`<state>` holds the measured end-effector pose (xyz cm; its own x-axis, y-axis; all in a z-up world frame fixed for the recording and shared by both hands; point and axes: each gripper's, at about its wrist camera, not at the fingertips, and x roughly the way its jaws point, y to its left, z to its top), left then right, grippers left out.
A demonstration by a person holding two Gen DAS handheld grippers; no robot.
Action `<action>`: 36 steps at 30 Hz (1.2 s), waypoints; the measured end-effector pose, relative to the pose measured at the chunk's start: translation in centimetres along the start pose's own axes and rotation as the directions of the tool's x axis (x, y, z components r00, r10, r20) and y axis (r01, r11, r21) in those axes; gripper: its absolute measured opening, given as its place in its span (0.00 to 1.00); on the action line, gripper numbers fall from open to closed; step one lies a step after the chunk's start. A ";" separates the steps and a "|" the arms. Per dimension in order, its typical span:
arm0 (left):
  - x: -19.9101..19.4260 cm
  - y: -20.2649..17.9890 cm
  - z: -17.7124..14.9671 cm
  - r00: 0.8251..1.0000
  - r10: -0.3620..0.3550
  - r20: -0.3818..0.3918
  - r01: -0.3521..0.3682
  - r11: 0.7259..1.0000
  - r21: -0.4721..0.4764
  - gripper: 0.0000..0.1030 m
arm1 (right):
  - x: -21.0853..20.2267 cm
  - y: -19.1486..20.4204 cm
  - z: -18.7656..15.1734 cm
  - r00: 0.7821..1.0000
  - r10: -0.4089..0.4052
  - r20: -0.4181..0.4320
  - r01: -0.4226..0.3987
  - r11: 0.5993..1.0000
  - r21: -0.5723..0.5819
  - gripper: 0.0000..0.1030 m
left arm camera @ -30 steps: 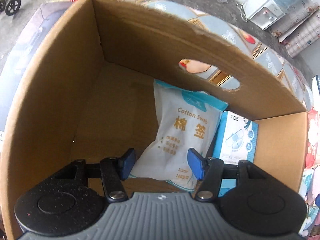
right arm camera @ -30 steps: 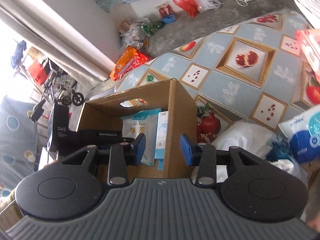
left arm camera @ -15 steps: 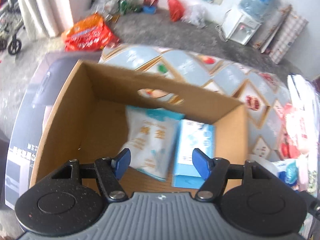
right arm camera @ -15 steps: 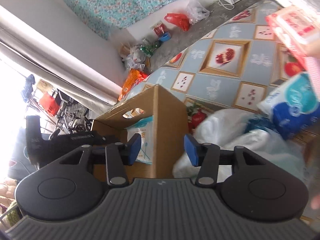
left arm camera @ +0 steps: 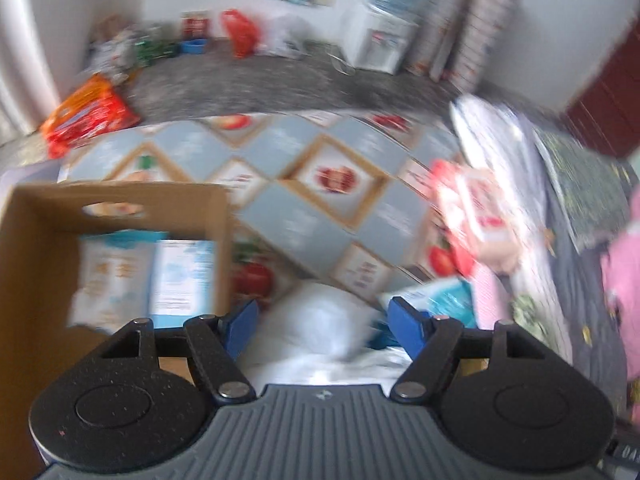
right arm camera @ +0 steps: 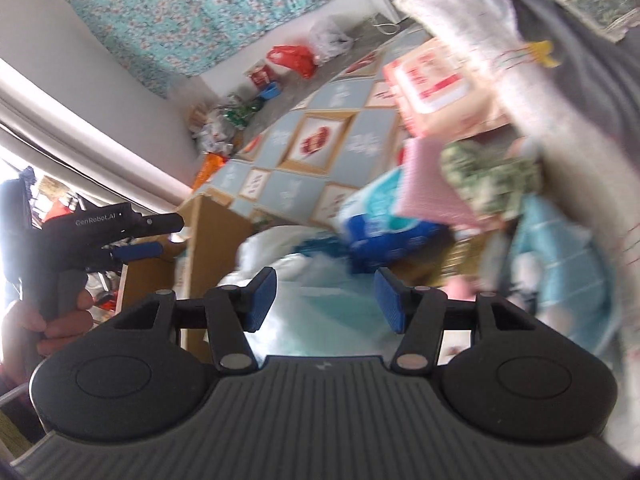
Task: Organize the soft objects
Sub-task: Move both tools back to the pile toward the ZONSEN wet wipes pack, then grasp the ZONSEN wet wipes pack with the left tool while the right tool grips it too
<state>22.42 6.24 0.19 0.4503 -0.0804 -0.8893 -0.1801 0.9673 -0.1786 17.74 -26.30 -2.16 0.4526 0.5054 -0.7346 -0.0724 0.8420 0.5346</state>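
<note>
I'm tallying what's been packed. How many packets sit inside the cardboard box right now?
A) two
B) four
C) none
A: the left wrist view shows the cardboard box holding a white pouch and a blue-and-white packet side by side, nothing else.

The tabletop (left arm camera: 304, 216) wears a blue cloth printed with framed fruit. A cardboard box (left arm camera: 120, 200) stands at its left edge; a white plastic bag (left arm camera: 316, 320) lies just beside it, with soft packets (left arm camera: 476, 204) heaped toward the right edge.
</note>
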 end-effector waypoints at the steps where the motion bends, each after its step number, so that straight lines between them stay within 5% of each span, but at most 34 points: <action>1: 0.6 -1.5 -0.1 1.000 0.007 -0.006 -0.007 0.999 0.033 0.71 | 0.0 -0.8 0.2 1.000 0.002 0.000 -0.002 1.000 0.014 0.52; 7: 5.5 -7.6 -0.7 0.996 0.064 -0.069 -0.042 0.957 0.288 0.71 | 2.7 -4.3 1.1 0.998 0.066 0.010 -0.066 0.980 0.188 0.52; 11: 7.8 -9.5 -0.7 0.992 0.112 -0.065 -0.068 0.876 0.478 0.71 | 5.5 -5.6 1.4 0.993 0.112 0.024 -0.113 0.925 0.363 0.52; 18: 11.4 -11.2 -0.5 0.991 0.078 -0.106 0.018 0.717 0.697 0.77 | 10.6 -6.1 2.4 0.992 0.127 -0.016 -0.093 0.804 0.588 0.52; 29: 14.8 -12.8 -0.6 0.971 -0.071 -0.227 0.224 0.593 0.773 0.86 | 17.4 -5.9 4.1 0.990 -0.038 -0.139 0.127 0.686 0.717 0.54; 36: 17.5 -13.0 -0.9 0.962 -0.076 -0.261 0.259 0.543 0.799 0.86 | 19.8 -5.6 5.0 0.987 -0.093 -0.128 0.157 0.687 0.709 0.56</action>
<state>31.82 -7.94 -13.45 0.2191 -0.2134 -0.9521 0.7177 0.6962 0.0092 31.58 -21.91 -17.59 0.3396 0.4453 -0.8285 0.6517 0.5238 0.5486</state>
